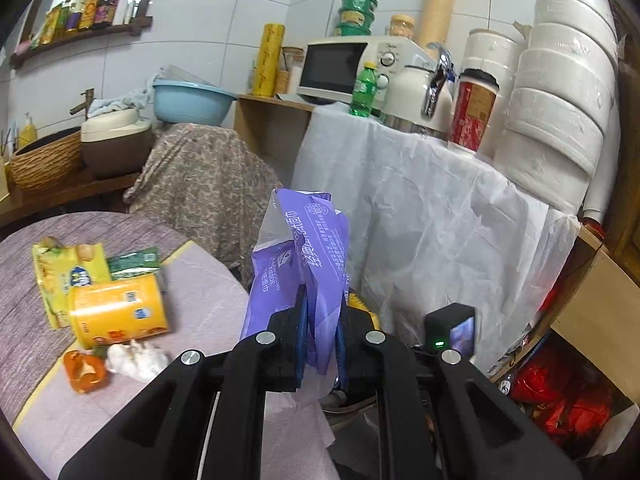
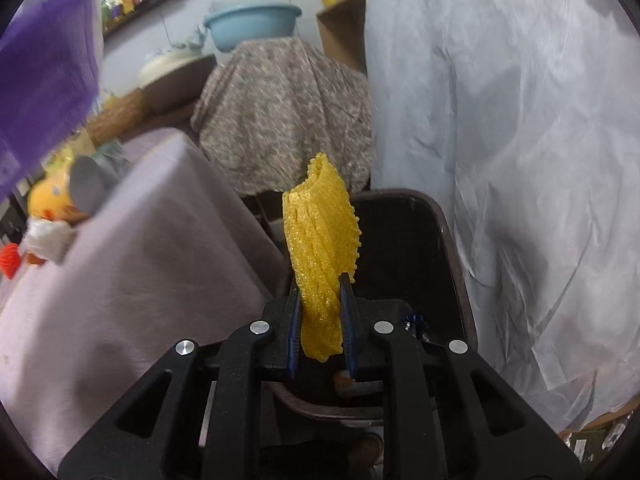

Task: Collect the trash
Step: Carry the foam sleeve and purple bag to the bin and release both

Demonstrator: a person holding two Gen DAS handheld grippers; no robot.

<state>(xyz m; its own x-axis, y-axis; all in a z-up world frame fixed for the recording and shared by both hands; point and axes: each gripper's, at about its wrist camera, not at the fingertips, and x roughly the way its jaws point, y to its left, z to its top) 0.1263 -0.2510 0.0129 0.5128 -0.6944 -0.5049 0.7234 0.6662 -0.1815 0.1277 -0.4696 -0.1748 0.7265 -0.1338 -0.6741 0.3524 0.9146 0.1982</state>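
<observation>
Trash in both grips: crumpled purple plastic tissue wrapper [image 1: 304, 252] clamped upright in left gripper [image 1: 320, 344]; yellow foam mesh fruit sleeve [image 2: 320, 256] pinched in right gripper [image 2: 322, 336], poised above dark brown plastic bin [image 2: 456, 248], presumably for dropping. Shown only leftward in left view: orange cylindrical canister [image 1: 118, 310], yellow snack bag [image 1: 60, 276], awaiting collection on mauve-clothed table [image 1: 208, 320].
</observation>
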